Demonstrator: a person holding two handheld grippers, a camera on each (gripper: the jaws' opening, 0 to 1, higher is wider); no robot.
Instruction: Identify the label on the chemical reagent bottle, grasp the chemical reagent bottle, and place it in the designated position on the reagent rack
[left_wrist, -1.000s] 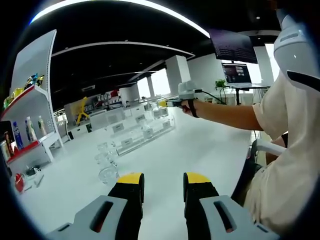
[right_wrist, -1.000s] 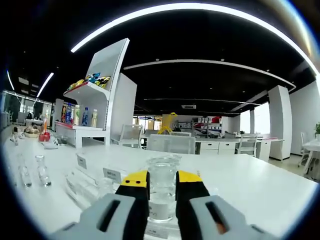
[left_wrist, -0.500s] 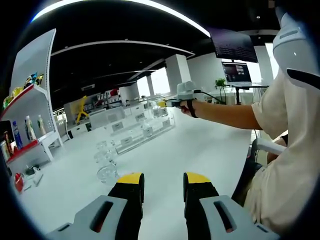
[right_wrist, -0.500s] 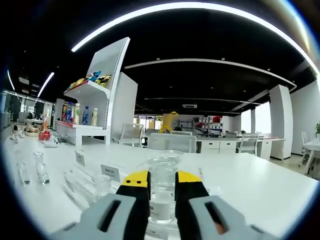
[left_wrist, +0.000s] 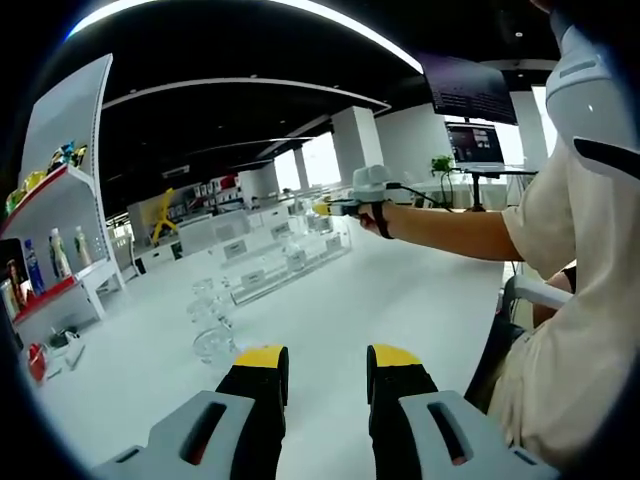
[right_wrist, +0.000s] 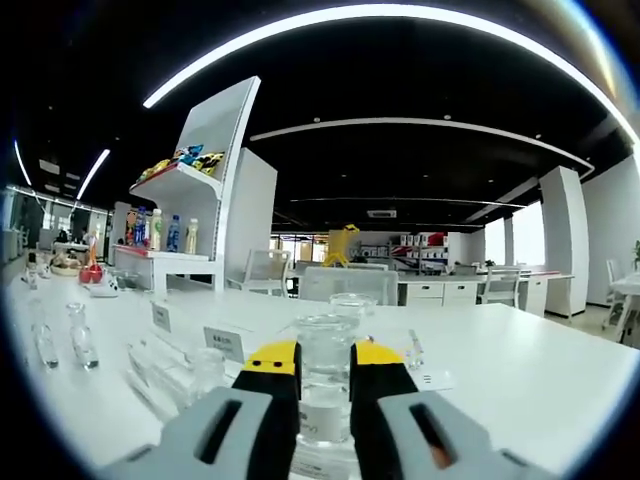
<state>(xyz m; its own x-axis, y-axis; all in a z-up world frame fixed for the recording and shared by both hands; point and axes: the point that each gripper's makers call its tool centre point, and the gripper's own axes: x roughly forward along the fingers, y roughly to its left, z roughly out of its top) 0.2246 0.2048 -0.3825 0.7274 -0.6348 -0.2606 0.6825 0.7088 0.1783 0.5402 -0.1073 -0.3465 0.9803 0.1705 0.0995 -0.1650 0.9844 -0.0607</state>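
Observation:
In the right gripper view my right gripper (right_wrist: 324, 362) is shut on a clear glass reagent bottle (right_wrist: 324, 395) with a white label. It holds the bottle over the clear acrylic reagent rack (right_wrist: 180, 365), which carries small white label cards (right_wrist: 224, 343). A second clear bottle (right_wrist: 352, 304) stands just behind. In the left gripper view my left gripper (left_wrist: 326, 366) stands open and low over the white table (left_wrist: 400, 300), with nothing between its yellow-tipped fingers. There the right gripper (left_wrist: 325, 208) hangs over the far end of the rack (left_wrist: 285, 265), at the end of an outstretched arm.
Several loose glass bottles (left_wrist: 210, 322) stand on the table left of the rack, and two slim ones (right_wrist: 80, 335) show in the right gripper view. A white shelf with drinks (left_wrist: 55, 255) stands at the left. The person's body (left_wrist: 570, 320) is at the right edge.
The right gripper has shifted slightly along the rack with the bottle still in it, and a second bottle has come into sight behind. The left gripper has stayed still and open.

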